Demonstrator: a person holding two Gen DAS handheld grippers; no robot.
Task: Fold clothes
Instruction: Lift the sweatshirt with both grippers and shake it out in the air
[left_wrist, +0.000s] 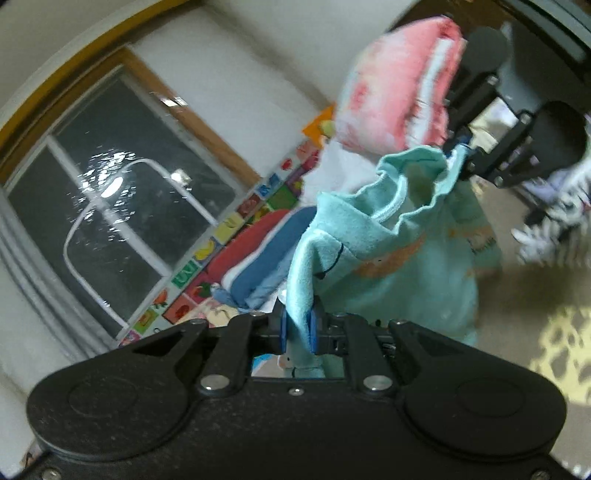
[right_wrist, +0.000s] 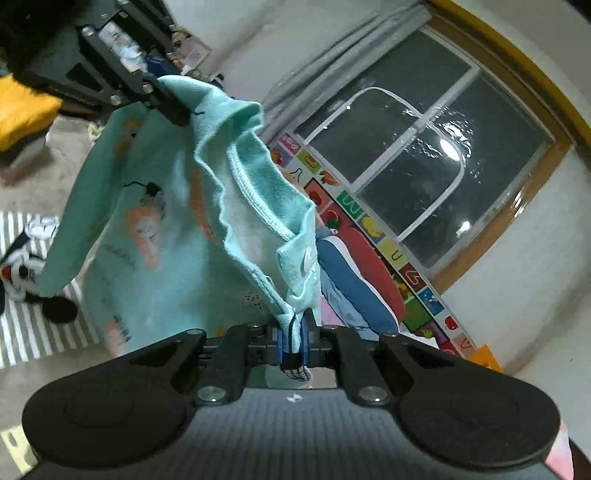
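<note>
Holding a small mint-green garment (left_wrist: 399, 236) up in the air between us, one gripper at each end of its neckline, above the beige floor (left_wrist: 517, 288).

Left gripper (left_wrist: 298, 328): blue pads pressed together on a narrow fold of the cloth, close to the edge. Right gripper (right_wrist: 294, 341): clamped on a bunched corner beside a white button (right_wrist: 307, 261), with a dark cord or label caught in the bite as well. Each gripper also shows in the other's view, gripping the far shoulder.

The neckline sags in ruffles between the two holds; the body hangs below, print side with orange figures partly visible, one sleeve (right_wrist: 70, 236) trailing loose.

Risks as we judge them:
- Both bites look thin. A sharp pull apart to flatten the shirt could strip an edge out of the pads, dropping one side.
- The slack neckline means the garment is not spread. Laying it down like this would probably leave creases and a twisted collar.
- The loose sleeve may fold under the body on landing.
- Clutter sits near below: a striped mat (right_wrist: 22, 332), a black-and-white soft toy (right_wrist: 22, 266), a red-and-blue piece of clothing (left_wrist: 258, 251) by the window (left_wrist: 122, 192). The hem could drape over one of these and spoil a flat lay.
- The motion blur suggests speed; a swing could flip the hanging cloth.
</note>
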